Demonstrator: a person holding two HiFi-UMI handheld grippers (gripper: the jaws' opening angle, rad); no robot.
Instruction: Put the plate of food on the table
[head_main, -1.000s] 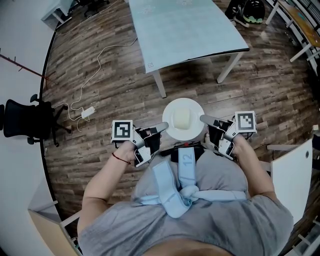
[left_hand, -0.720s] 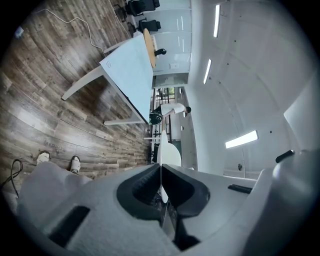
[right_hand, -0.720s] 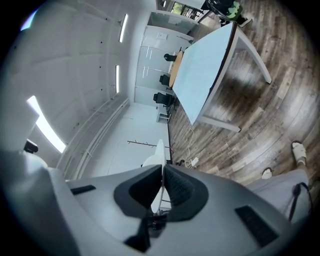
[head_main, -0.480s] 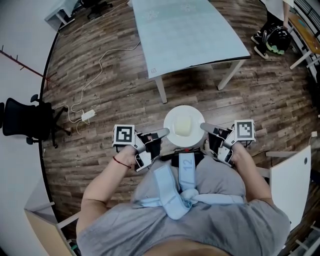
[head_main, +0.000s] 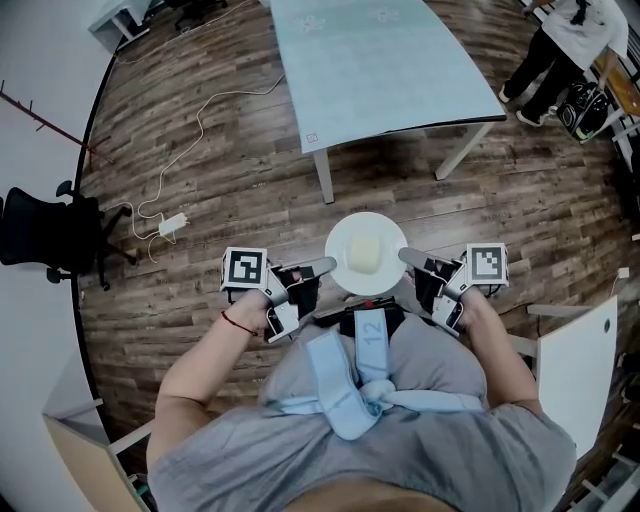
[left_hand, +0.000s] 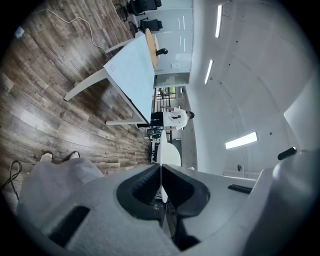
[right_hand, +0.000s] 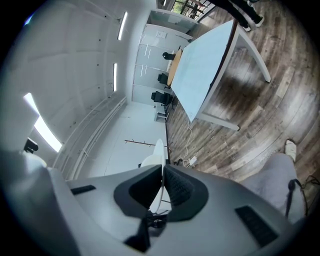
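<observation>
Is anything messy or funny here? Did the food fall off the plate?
Nothing spilled. The round white plate looks level, its rim pinched by the left gripper and the right gripper, with the pale yellow block of food in its middle. Only a loose white charger cable trails across the wooden floor.

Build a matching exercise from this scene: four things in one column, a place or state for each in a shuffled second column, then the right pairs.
Things
1. plate
2. table
3. office chair
4. power adapter

Places or states
A. black, at the far left edge of the head view
B. clamped at its rim by the left gripper and the right gripper
C. pale top on white legs, ahead of the person
D. lying on the wooden floor, on a white cable

Pairs: 1-B, 2-C, 3-A, 4-D
</observation>
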